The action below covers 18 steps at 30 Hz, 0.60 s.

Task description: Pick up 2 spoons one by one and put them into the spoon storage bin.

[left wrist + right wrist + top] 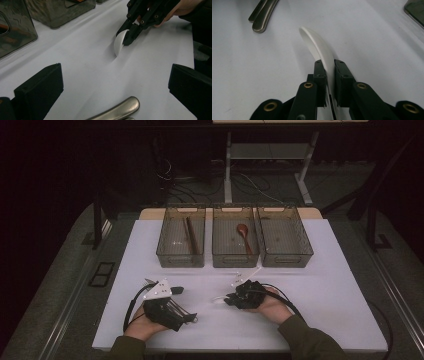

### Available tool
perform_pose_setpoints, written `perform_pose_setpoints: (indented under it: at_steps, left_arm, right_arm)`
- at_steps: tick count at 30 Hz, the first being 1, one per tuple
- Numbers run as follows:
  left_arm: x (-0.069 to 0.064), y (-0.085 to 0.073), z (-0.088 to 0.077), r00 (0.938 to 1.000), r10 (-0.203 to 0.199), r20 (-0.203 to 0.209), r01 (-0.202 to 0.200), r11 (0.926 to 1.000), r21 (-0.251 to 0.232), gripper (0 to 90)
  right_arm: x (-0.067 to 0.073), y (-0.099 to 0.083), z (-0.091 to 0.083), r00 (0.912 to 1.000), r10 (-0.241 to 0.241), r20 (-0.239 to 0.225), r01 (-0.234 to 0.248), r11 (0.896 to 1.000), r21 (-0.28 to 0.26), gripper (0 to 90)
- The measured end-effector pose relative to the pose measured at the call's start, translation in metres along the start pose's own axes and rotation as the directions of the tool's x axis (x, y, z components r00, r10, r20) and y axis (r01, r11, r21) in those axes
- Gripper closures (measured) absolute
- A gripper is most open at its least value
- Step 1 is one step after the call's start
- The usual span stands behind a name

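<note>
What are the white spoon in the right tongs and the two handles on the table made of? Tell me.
White spoon: smooth, matte white, thin and evenly coloured, so probably plastic, though glazed ceramic can't be ruled out. Handles: brushed grey with soft highlights along their rounded ends, so likely stainless steel. The right tongs clamp the spoon.

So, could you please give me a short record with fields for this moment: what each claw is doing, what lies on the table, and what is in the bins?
right claw: shut on white spoon, gripped on edge, low over the table
left claw: open, nothing between its jaws
table: white; metal handles lie just ahead of the left claw
left bin: dark chopsticks
middle bin: brown spoon
right bin: looks empty
</note>
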State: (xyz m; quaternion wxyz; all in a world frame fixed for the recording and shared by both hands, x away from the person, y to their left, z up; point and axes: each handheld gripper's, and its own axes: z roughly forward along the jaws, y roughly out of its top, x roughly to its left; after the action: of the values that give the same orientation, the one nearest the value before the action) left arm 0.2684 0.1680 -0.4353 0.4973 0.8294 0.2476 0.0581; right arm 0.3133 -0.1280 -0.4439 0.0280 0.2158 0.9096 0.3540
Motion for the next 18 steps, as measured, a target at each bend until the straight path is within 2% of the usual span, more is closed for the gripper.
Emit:
perform_pose_setpoints:
  at_steps: [2,4,7,10,18]
  left_arm:
    - [0.0,0.0,0.0,1.0,-0.001,0.0,0.001,1.0,0.0,0.0]
    - [0.0,0.0,0.0,1.0,-0.001,0.0,0.001,1.0,-0.001,0.0]
    - [0.001,0.0,-0.001,1.0,0.004,0.0,-0.004,1.0,0.007,0.0]
    - [0.001,0.0,-0.001,1.0,0.001,0.0,-0.001,1.0,0.005,0.0]
    - [0.001,0.0,-0.001,1.0,0.002,0.001,-0.002,1.0,0.006,0.0]
  right_arm:
    - [-0.001,0.0,-0.001,1.0,0.0,0.003,0.0,1.0,-0.003,81.0]
    - [0.0,0.0,-0.002,0.9997,0.023,0.001,-0.023,1.0,-0.01,81.0]
    - [-0.001,0.0,-0.005,0.9998,0.011,0.015,-0.01,1.0,-0.014,81.0]
    - [0.0,0.001,-0.007,0.9993,0.036,0.007,-0.036,0.999,-0.025,81.0]
    - [-0.003,0.001,-0.014,0.9989,0.043,0.021,-0.042,0.998,-0.041,81.0]
